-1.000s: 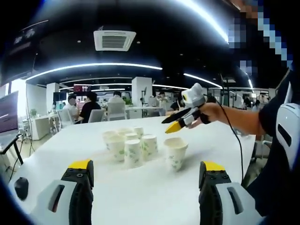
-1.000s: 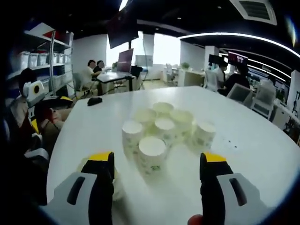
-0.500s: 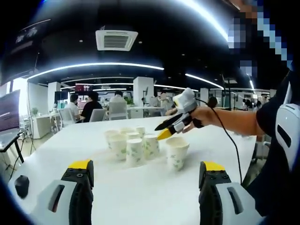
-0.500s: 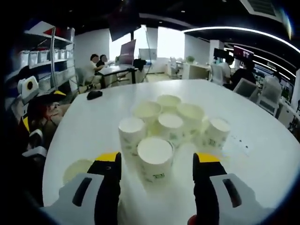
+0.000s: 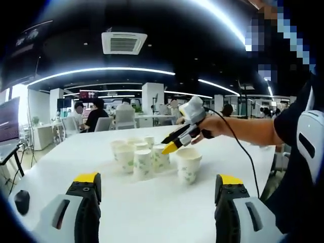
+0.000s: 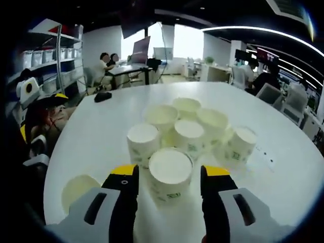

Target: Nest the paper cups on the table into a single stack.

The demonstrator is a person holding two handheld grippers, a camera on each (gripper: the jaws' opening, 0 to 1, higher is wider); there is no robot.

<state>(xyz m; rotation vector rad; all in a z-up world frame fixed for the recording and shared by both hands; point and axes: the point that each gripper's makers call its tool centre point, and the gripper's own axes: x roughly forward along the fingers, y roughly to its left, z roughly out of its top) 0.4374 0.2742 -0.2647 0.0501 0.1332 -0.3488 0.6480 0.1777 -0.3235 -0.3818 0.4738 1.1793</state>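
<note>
Left gripper view: the left gripper (image 5: 157,202) hangs low with jaws spread wide and nothing between them, well short of the cluster of paper cups (image 5: 139,154) on the white table (image 5: 152,212). Beyond the cluster, the right gripper (image 5: 171,144) has advanced from above a lone cup (image 5: 188,164) to the cluster's near side.

Right gripper view: the right gripper (image 6: 168,174) has narrowed its jaws, which now flank the nearest cup (image 6: 169,172) of the cluster without visibly pressing it. Another cup (image 6: 78,190) stands apart, left of the cluster. Judgement: first pick imminent; no nesting done
</note>
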